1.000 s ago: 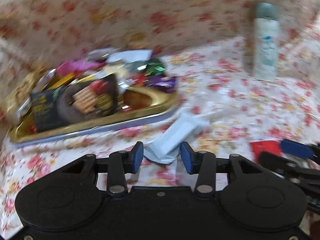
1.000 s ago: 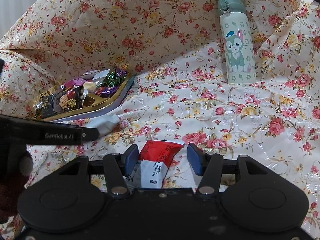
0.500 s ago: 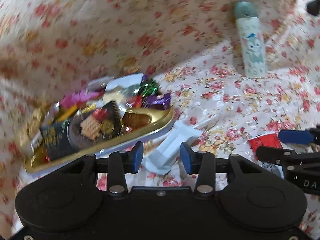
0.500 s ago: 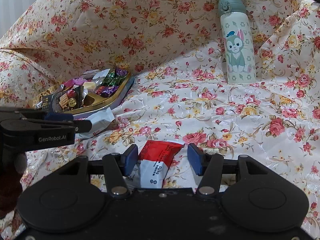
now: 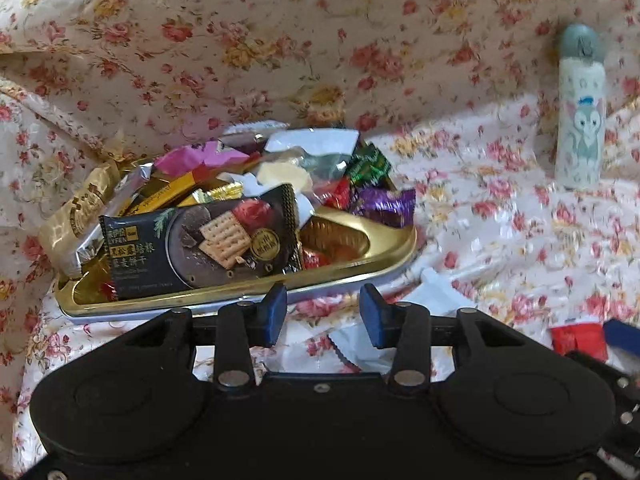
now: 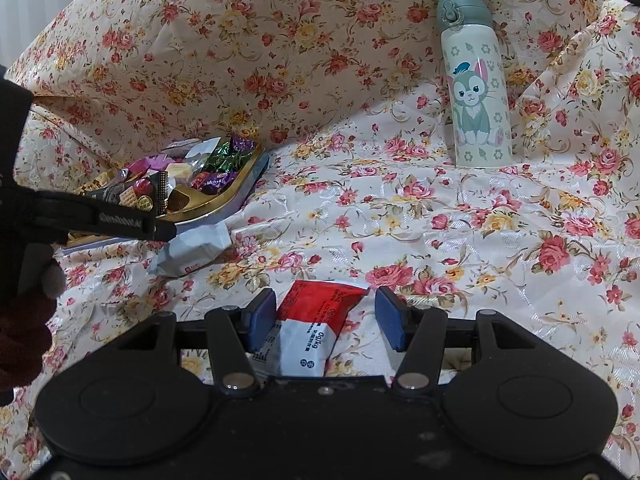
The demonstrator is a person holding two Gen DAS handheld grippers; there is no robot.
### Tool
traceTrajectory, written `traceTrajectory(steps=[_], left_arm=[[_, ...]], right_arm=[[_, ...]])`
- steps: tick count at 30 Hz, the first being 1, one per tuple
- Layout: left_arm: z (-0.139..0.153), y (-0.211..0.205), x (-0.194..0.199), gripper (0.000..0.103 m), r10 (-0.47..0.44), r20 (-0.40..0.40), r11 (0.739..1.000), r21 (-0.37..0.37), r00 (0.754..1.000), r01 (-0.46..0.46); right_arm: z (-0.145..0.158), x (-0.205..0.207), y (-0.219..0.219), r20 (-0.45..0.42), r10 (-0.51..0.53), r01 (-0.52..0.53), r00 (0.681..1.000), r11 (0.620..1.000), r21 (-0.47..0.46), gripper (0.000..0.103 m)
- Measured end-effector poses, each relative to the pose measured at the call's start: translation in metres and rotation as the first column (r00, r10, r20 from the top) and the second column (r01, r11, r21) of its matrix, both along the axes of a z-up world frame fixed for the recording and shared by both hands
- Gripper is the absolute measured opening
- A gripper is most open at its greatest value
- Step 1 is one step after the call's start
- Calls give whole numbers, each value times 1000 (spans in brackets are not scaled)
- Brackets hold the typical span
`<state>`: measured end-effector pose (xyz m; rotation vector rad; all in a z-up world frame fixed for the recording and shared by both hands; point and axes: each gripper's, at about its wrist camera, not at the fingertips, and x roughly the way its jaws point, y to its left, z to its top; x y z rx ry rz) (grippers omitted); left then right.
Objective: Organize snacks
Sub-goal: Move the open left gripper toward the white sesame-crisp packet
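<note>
Floral cloth (image 6: 460,216); cat bottle (image 6: 476,80) upright behind.

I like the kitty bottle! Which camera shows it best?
The right wrist view: the kitty bottle stands upright, sharp and facing the camera on the flowery cloth, whole cat drawing clear. The left wrist view shows it blurry near the right edge, the cat barely readable.

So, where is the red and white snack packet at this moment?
In the right wrist view, the red and white snack packet lies on the floral cloth between the open fingers of the right gripper, nearer the left one, apart from the gold tray.
</note>
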<state>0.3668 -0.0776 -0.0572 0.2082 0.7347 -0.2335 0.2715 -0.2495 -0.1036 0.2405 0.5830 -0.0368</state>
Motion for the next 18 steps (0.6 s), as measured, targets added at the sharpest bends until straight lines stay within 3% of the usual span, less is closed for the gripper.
traceTrajectory(steps=[1, 11, 18], left_arm=[[0, 0, -1, 46, -17, -10, 1000, -5, 1000, 17], [4, -14, -44, 46, -218, -27, 975, 25, 975, 219], [2, -24, -57, 46, -258, -31, 966, 26, 966, 258]], right_arm=[[0, 0, 0, 0, 0, 0, 1000, 1000, 0, 58], [0, 0, 0, 0, -1, 1, 1000, 1000, 0, 58], [0, 0, 0, 1, -1, 1, 1000, 1000, -1, 58]])
